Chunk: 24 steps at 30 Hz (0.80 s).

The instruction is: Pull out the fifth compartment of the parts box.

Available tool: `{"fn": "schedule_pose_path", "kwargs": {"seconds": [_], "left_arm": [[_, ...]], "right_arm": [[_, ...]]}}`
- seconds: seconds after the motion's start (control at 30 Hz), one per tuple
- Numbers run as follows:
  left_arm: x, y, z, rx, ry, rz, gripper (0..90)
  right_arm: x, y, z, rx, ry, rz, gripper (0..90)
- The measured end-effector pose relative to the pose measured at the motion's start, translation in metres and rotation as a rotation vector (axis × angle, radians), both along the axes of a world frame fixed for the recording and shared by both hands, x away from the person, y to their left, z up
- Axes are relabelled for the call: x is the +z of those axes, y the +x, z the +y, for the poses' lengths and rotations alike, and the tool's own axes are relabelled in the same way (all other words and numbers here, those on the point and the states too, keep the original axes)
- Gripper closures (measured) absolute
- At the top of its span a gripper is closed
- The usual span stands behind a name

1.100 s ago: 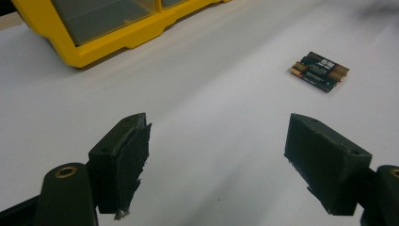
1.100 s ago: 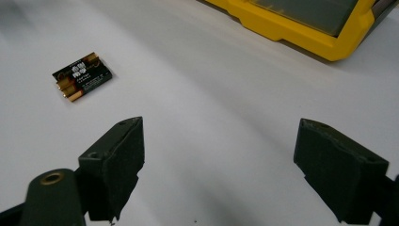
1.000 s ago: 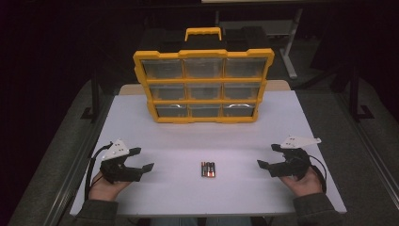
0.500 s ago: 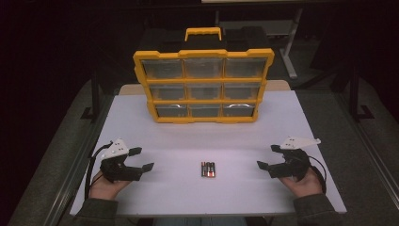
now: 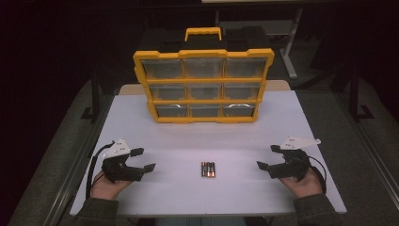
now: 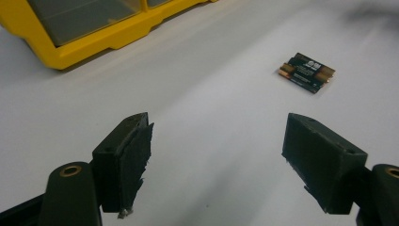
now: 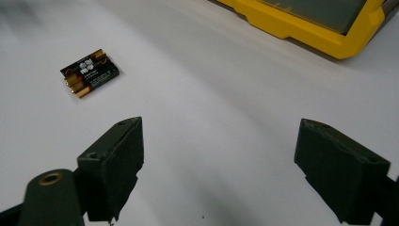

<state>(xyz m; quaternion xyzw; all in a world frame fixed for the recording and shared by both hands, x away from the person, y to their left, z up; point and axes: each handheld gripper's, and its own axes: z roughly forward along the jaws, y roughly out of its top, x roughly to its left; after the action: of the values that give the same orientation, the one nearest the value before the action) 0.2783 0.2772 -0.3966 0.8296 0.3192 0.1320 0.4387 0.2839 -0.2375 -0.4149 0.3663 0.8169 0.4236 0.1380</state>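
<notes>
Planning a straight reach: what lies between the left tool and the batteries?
Nothing: in the high view, bare white table separates the open left tool from the batteries; the left gripper view agrees.

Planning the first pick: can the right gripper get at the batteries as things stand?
Probably yes: the right gripper is open, and bare table lies between it and the batteries.

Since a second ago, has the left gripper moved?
No. The left gripper sits at the same spot, left of the batteries, which lie between it and the right gripper.
</notes>
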Motion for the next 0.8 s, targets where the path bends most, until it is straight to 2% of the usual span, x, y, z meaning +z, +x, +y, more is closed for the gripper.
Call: {"fn": "schedule_pose_path", "kwargs": {"seconds": [0.27,0.43,0.6,0.7,0.73,0.8], "left_arm": [[0.005,0.004,-0.005,-0.018,-0.011,0.034,26.1],[0.012,0.008,-0.009,-0.044,0.010,0.025,27.2],[0.016,0.010,-0.012,-0.054,-0.002,0.027,27.9],[0.018,0.013,-0.015,-0.073,-0.044,0.036,28.3],[0.019,0.015,-0.017,-0.087,-0.088,0.048,28.4],[0.022,0.020,-0.021,-0.096,-0.130,0.055,29.7]], "right_arm": [[0.003,0.000,-0.001,-0.001,0.015,-0.013,15.3],[0.003,0.001,-0.002,0.000,0.017,-0.006,15.4],[0.005,0.000,-0.001,0.008,0.015,-0.010,15.4],[0.006,0.000,-0.001,0.008,0.018,-0.009,15.4],[0.007,0.000,-0.001,0.009,0.020,-0.011,15.4],[0.008,-0.001,0.000,0.013,0.018,-0.015,15.7]]}}
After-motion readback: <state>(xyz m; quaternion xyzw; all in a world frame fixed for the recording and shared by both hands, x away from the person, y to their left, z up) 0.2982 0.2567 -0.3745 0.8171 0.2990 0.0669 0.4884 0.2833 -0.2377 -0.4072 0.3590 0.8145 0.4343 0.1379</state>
